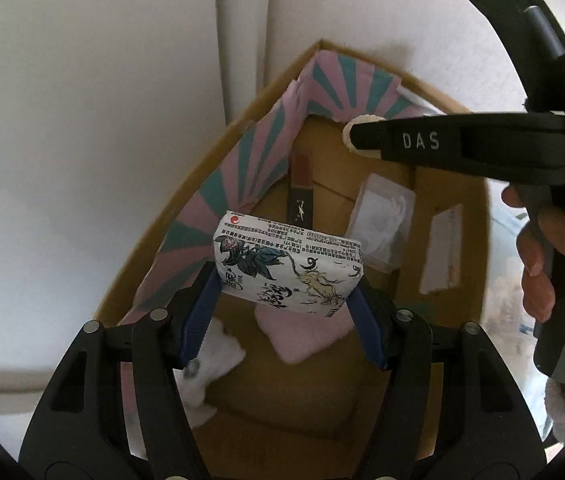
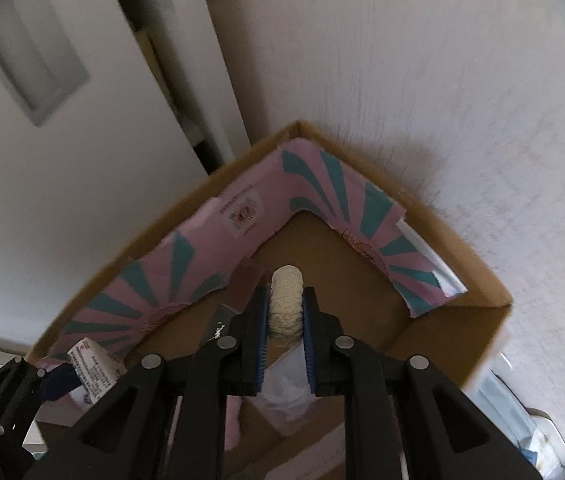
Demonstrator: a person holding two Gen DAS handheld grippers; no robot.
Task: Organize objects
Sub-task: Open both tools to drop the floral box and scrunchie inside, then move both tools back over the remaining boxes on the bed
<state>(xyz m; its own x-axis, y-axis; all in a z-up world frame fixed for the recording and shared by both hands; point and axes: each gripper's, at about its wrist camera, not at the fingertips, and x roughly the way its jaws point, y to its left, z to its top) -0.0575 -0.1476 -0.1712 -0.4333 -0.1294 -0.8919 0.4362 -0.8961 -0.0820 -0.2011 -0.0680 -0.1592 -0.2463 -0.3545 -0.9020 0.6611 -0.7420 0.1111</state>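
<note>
In the left wrist view my left gripper is shut on a white packet printed with ink drawings and text, and holds it above an open cardboard box. My right gripper reaches in from the upper right over the box's far corner. In the right wrist view the right gripper is shut on a cream, knobbly oblong piece, held upright between the blue pads above the box. The packet shows at the lower left there.
Pink and teal striped paper lines the box's far walls. On the box floor lie a dark slim case, a clear plastic case, a white strip, a pink cloth and a white cloth. White walls stand close behind.
</note>
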